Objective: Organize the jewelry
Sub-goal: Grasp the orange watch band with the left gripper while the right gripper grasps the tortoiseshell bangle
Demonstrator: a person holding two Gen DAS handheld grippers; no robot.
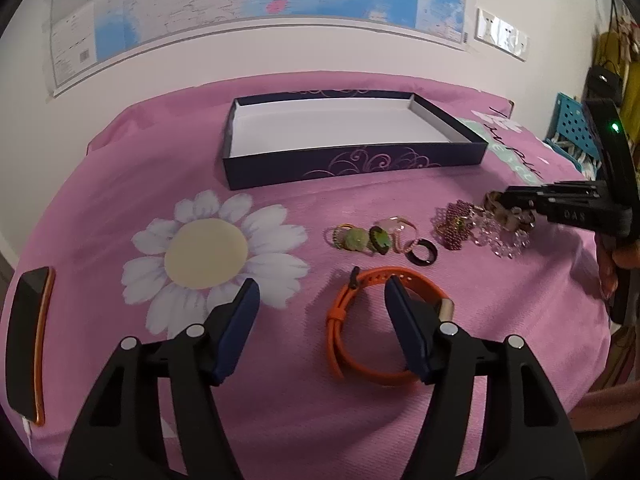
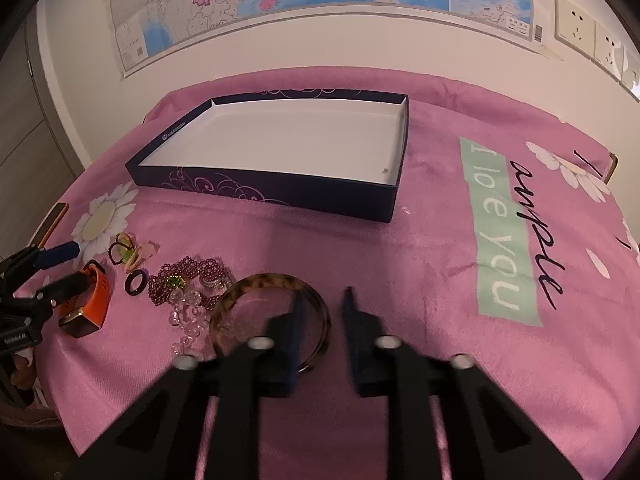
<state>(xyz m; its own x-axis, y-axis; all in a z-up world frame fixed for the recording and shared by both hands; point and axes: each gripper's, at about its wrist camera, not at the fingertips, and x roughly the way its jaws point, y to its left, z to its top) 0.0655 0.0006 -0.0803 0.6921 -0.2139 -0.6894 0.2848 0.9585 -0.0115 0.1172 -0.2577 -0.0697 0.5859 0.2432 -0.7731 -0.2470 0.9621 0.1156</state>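
Standing by the bench, I take the navy box as my landmark: it sits open at the back of the pink flowered cloth, its white floor bare apart from a tiny speck in the far right corner that I cannot identify. So, as I judge it, the sorting has hardly begun; every piece lies out in front of the box.

Going left to right in front of it: a phone with an orange edge lies far to the box's left, cut off by the frame. The left gripper is spread wide, holding nothing, one finger over the orange watch and hiding part of its strap. Nearer the box lie small rings and green pendants and a dark ring. Further right, a tangle of magenta beads and clear beads overlaps too much to separate. The right gripper is parted and empty, one finger inside the tortoiseshell bangle, covering the bangle's near side.
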